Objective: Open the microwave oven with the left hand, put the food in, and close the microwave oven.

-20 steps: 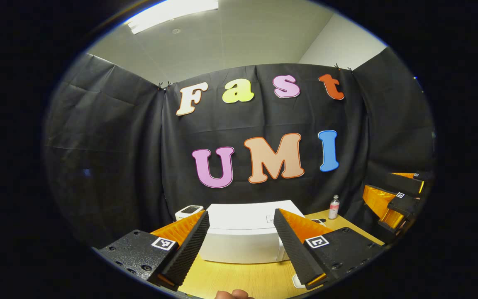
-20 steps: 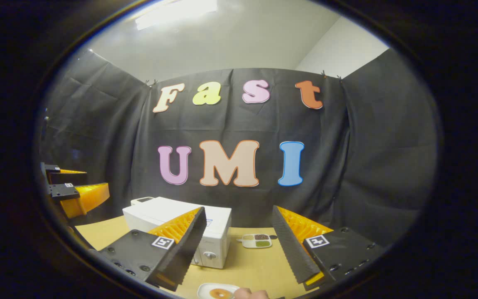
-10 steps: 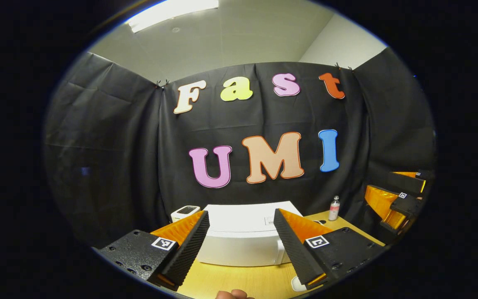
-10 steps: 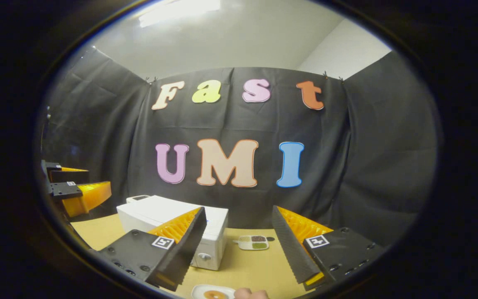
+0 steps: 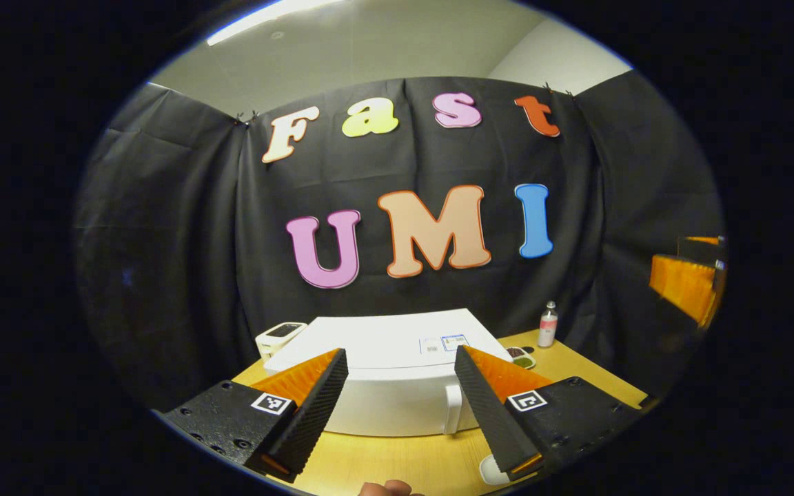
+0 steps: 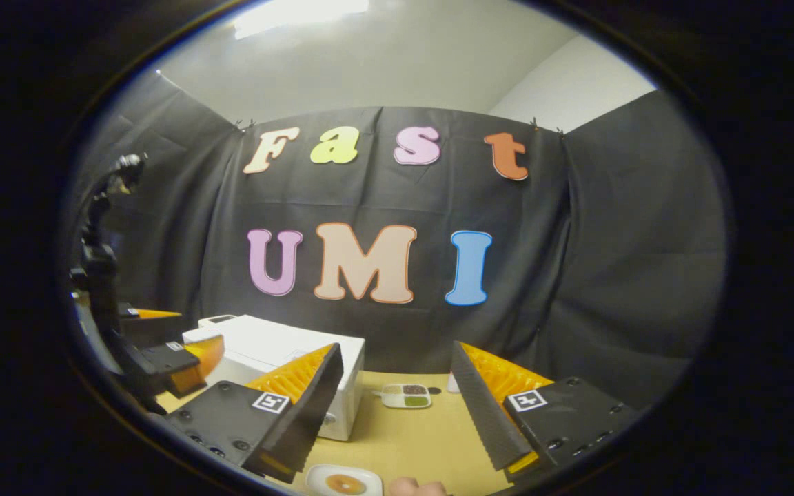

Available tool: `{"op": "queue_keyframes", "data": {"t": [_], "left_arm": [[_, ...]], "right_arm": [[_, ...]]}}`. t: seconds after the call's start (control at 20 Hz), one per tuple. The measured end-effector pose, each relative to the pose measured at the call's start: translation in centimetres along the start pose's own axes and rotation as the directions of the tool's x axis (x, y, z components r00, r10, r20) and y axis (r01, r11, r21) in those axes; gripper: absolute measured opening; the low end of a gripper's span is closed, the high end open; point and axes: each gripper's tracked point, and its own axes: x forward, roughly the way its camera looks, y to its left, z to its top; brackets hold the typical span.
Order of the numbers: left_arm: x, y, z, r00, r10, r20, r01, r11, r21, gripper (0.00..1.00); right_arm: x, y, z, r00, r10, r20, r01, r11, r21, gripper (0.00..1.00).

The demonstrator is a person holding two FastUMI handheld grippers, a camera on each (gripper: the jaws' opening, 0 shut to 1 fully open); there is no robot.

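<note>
the left gripper (image 5: 400,406) is hanging wide and empty, facing the shut microwave (image 5: 387,375) at 12 o'clock. the right gripper (image 6: 393,406) is gaping wide too, the plate (image 6: 343,481) lying at 6 o'clock.

The right gripper (image 6: 393,413) hangs above the tabletop (image 6: 411,434) with its two fingers spread wide and nothing between them. A white microwave oven (image 6: 280,358) stands toward the tabletop's left side, door shut. Just left of it the left gripper (image 6: 169,355) hovers close to its front corner; whether they touch cannot be told. A small divided dish (image 6: 406,395) sits near the far edge. At the near edge lies a white plate (image 6: 318,477) with a round piece of food (image 6: 344,483), and a fingertip (image 6: 416,488) shows beside it.
</note>
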Motion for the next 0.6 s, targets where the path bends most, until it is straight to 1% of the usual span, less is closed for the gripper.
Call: {"op": "queue_keyframes", "data": {"t": [0.1,0.15,0.2,0.25,0.3,0.35,0.5,0.55,0.6], "left_arm": [[1.6,-1.5,-1.9,0.999,-0.028,-0.027,0.028,0.999,0.018,0.98],[2.3,-2.5,-3.0,0.998,-0.047,-0.04,0.048,0.998,0.027,0.98],[3.2,-3.5,-4.7,0.996,-0.063,-0.068,0.066,0.997,0.038,0.98],[4.1,-4.2,-6.2,0.992,-0.075,-0.096,0.08,0.996,0.049,1.0],[4.6,-4.9,-7.7,0.988,-0.086,-0.129,0.093,0.994,0.049,0.97],[5.4,-5.6,-9.2,0.982,-0.094,-0.162,0.102,0.994,0.042,0.98],[7.1,-7.2,-13.4,0.957,-0.121,-0.263,0.125,0.992,-0.002,0.98],[7.5,-7.4,-14.1,0.951,-0.119,-0.284,0.121,0.993,-0.011,0.95],[8.0,-7.4,-14.7,0.949,-0.114,-0.293,0.115,0.993,-0.012,0.95]], "right_arm": [[-0.1,-1.1,0.0,1.0,-0.025,-0.009,0.025,1.0,0.009,0.96],[-0.2,-1.6,0.1,0.999,-0.04,-0.014,0.04,0.999,0.013,1.0],[-0.4,-2.3,0.0,0.998,-0.055,-0.017,0.055,0.998,0.015,0.96],[-0.6,-2.8,0.2,0.998,-0.068,-0.02,0.068,0.998,0.011,0.96],[-0.8,-3.5,0.1,0.996,-0.082,-0.023,0.082,0.997,0.0,0.98],[-0.9,-4.3,0.1,0.995,-0.097,-0.023,0.097,0.995,-0.015,0.96],[-1.3,-6.2,-0.6,0.989,-0.138,-0.053,0.136,0.99,-0.035,0.96],[-1.4,-6.7,-0.8,0.987,-0.149,-0.062,0.147,0.989,-0.033,0.96],[-1.5,-7.1,-1.0,0.985,-0.158,-0.07,0.156,0.987,-0.038,0.96]]}}
